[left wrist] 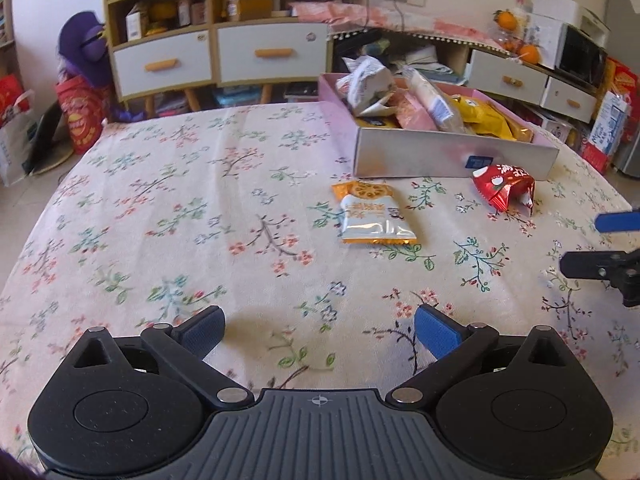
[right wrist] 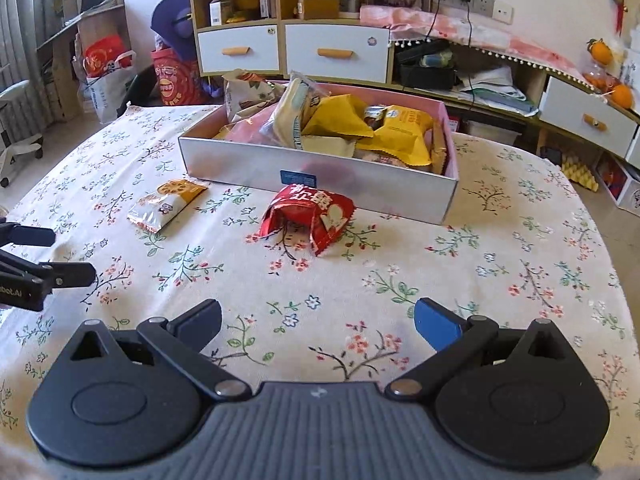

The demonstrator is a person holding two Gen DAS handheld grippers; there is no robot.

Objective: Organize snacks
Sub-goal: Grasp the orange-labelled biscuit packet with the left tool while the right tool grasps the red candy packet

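Left gripper (left wrist: 319, 330): jaws wide, nothing held, floral tablecloth (left wrist: 160, 216) below
Orange-and-white snack packet (left wrist: 374, 214): unsorted, flat, near the box
Red snack packet (left wrist: 505, 188): unsorted, just before the box front
Snack box (left wrist: 440, 156): already heaped with packets
Right gripper (right wrist: 318, 322): jaws wide, nothing held

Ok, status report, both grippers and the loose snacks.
Left gripper open, empty. Right gripper open, empty. Orange packet and red packet loose before the box. Nothing blocking.
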